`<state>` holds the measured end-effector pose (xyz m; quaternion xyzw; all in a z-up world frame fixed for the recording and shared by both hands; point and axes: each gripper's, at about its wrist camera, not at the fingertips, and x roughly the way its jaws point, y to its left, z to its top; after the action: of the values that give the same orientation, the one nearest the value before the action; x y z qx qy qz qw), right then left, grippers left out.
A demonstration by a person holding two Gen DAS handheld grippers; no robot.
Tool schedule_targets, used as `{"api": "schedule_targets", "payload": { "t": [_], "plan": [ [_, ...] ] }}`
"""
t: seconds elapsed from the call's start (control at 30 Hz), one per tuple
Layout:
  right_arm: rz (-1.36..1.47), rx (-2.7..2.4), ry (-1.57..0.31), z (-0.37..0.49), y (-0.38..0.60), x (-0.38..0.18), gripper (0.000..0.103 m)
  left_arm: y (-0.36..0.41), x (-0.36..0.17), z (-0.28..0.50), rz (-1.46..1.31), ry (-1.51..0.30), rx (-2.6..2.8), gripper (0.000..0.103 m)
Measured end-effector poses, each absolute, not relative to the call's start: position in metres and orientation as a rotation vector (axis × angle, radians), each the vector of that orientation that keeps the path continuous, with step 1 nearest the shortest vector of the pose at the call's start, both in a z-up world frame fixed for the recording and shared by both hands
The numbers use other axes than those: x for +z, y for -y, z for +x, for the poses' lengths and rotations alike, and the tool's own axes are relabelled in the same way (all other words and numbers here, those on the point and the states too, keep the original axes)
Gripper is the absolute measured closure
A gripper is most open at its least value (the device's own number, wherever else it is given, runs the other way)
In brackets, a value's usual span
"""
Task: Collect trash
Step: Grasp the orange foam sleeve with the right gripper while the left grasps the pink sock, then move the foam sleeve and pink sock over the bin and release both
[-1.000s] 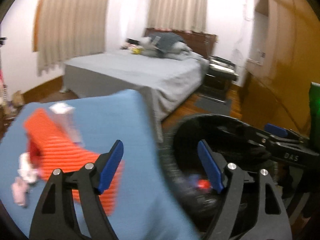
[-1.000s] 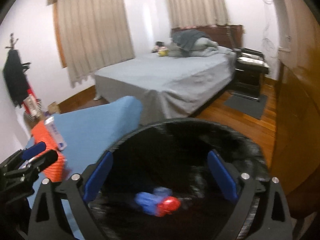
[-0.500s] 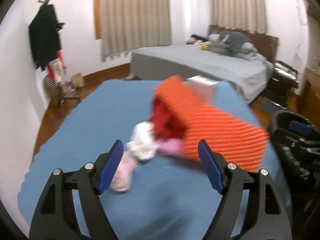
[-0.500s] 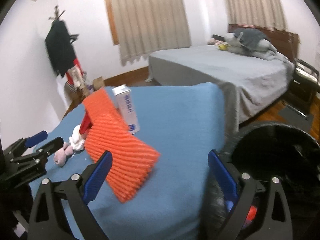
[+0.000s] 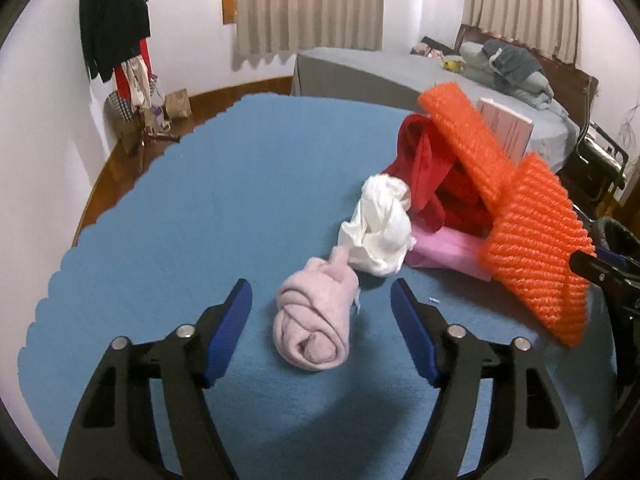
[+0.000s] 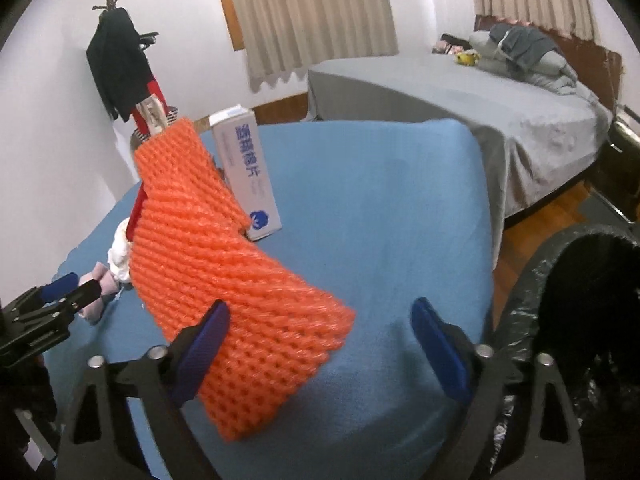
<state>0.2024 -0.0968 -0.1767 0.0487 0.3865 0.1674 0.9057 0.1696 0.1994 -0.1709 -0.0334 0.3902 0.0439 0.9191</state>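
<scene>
The left hand-held gripper, jaws just narrowing yet unclenched, straddles a rolled pale-pink cloth; the right hand-held gripper, likewise narrowing, brackets orange foam netting on the blue-covered worktop.

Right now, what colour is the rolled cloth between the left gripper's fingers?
Pale pink rolled cloth; clearest in the left wrist view.

Trash on my blue-covered table. Nearest: pale pink roll of soft fabric or tissue, lying on its side, coiled end toward me. Touching its far end, a crumpled white wad. Behind that, a flat pink packet under a bunched red bag. Orange foam netting sleeve, ribbed and bent, drapes over the red bag and slopes down to the cloth. White carton with blue print stands upright just behind it. Black-lined bin sits beside the table edge.
</scene>
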Motion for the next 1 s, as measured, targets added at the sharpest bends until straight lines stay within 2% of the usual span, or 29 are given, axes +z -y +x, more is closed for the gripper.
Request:
{"api": "schedule_targets", "payload": {
  "t": [0.07,0.17,0.27,0.5,1.0],
  "plan": [
    [0.1,0.382,-0.804,0.2,0.095,-0.175,0.047,-0.195,-0.175,0.17,-0.069,-0.817,0.081,0.049],
    [0.106,0.445,-0.79,0.191,0.092,-0.167,0.062,-0.197,-0.176,0.174,-0.076,-0.823,0.069,0.065],
    [0.099,0.472,-0.773,0.184,0.089,-0.159,0.069,-0.197,-0.174,0.167,-0.078,-0.808,0.062,0.07],
    [0.114,0.499,-0.728,0.166,0.093,-0.138,0.076,-0.185,-0.164,0.15,-0.09,-0.775,0.043,0.072],
    [0.159,0.457,-0.654,0.145,0.128,-0.103,0.076,-0.123,-0.122,0.122,-0.095,-0.67,-0.086,0.072]
  ]
}}
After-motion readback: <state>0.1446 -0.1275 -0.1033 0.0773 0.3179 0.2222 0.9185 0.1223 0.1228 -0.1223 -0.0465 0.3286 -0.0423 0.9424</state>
